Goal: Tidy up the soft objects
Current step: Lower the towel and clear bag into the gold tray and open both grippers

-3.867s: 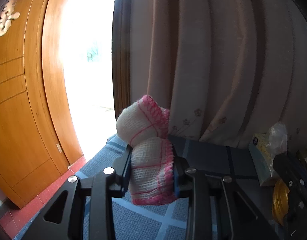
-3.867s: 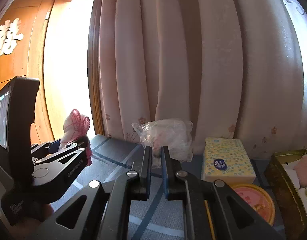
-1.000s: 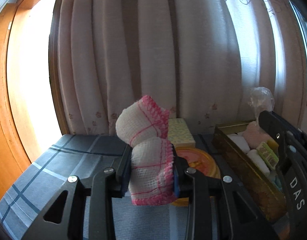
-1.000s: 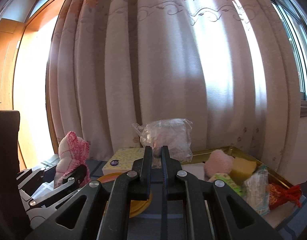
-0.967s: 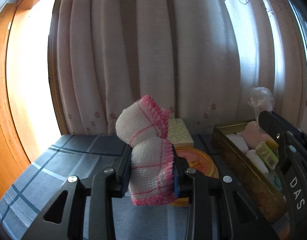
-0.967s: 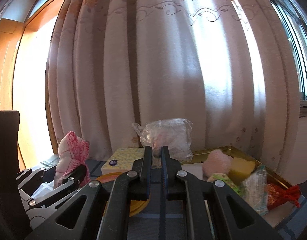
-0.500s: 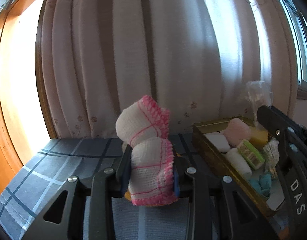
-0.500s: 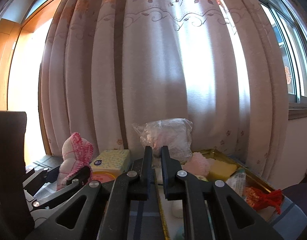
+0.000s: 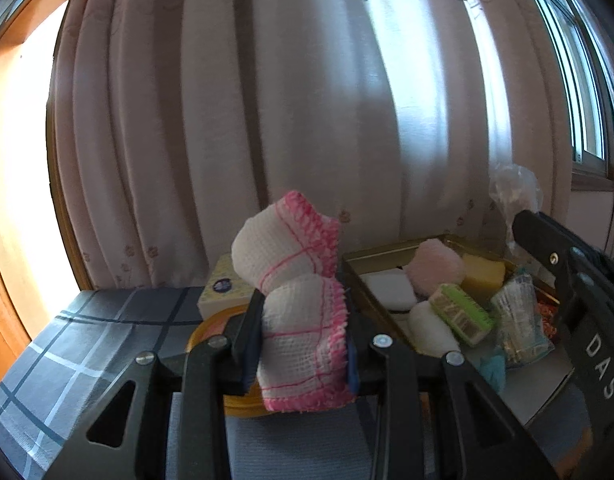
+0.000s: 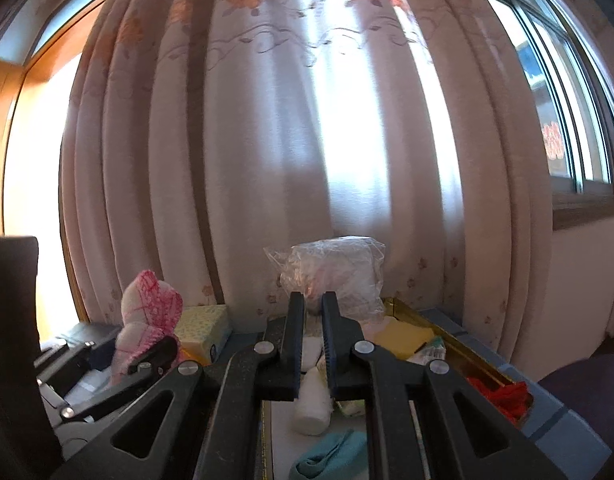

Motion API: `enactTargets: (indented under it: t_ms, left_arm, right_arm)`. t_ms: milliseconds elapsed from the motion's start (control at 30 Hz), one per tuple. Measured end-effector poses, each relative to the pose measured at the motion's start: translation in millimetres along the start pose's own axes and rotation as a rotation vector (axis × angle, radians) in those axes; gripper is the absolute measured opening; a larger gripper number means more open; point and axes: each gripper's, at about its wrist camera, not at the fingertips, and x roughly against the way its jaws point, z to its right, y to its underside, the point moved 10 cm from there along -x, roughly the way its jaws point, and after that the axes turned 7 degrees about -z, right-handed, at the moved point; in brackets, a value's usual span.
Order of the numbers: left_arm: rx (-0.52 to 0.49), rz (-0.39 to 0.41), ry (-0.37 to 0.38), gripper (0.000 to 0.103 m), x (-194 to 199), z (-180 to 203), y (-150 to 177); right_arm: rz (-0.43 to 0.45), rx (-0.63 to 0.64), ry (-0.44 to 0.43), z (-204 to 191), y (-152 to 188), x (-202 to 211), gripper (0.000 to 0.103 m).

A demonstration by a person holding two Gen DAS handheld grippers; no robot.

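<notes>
Cloth (image 9: 303,312), folded and pink-edged, sits clamped in left gripper (image 9: 303,344); right gripper (image 10: 313,320) pinches clear bag (image 10: 335,276), both seemingly carried toward gold tray (image 9: 371,256) for sorting.

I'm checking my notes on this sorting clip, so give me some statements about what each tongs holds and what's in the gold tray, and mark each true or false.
1. The left tongs grip a white cloth with pink edging. True.
2. The right tongs are empty. False: they pinch a clear plastic bag.
3. The gold tray holds a pink puff and a yellow sponge. True.
4. The tissue box lies inside the tray. False: it sits outside, left of it.
5. A curtain hangs behind the table. True.
</notes>
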Motion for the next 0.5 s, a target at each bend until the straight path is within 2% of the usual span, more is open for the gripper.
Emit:
enactTargets:
  t_ms: [500]
  left_arm:
    - [-0.027,0.010,0.082,0.032,3.7,46.0,-7.5]
  right_arm:
    - [0.005,0.004,0.095,49.1,-2.6,4.1,0.011]
